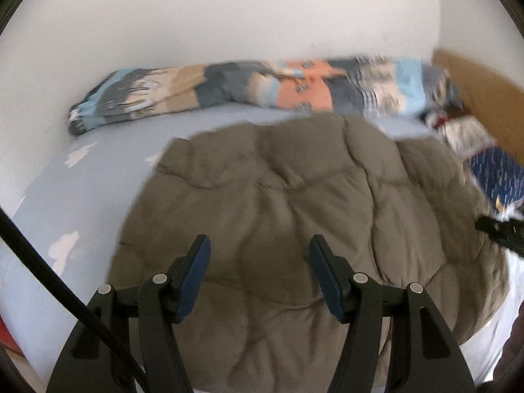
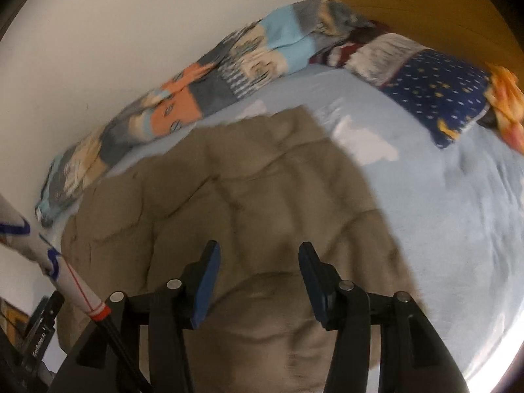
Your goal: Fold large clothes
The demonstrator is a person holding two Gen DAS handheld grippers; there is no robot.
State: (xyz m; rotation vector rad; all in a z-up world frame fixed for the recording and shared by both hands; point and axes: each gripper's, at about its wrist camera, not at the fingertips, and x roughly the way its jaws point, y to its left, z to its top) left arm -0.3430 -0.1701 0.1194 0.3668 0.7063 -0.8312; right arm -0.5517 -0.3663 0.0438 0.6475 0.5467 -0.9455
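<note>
A large grey-brown quilted garment (image 1: 294,203) lies spread on the light blue bed sheet (image 1: 82,196); in the right wrist view the garment (image 2: 249,190) fills the middle and left. My left gripper (image 1: 259,239) hovers over the garment's near part, open, with nothing pinched between its blue pads. My right gripper (image 2: 258,245) stands open above the garment's near edge, and only the fabric below shows through its gap. A dark part of the right gripper (image 1: 501,232) shows at the right edge of the left wrist view. Both views are blurred.
A rolled patchwork blanket (image 1: 229,88) lies along the white wall. A navy starred pillow (image 2: 439,98), an orange cloth (image 2: 504,104) and a wooden headboard (image 2: 425,9) are at the far right. A patterned white sleeve (image 2: 19,229) enters at left. A black cable (image 1: 49,278) crosses low left.
</note>
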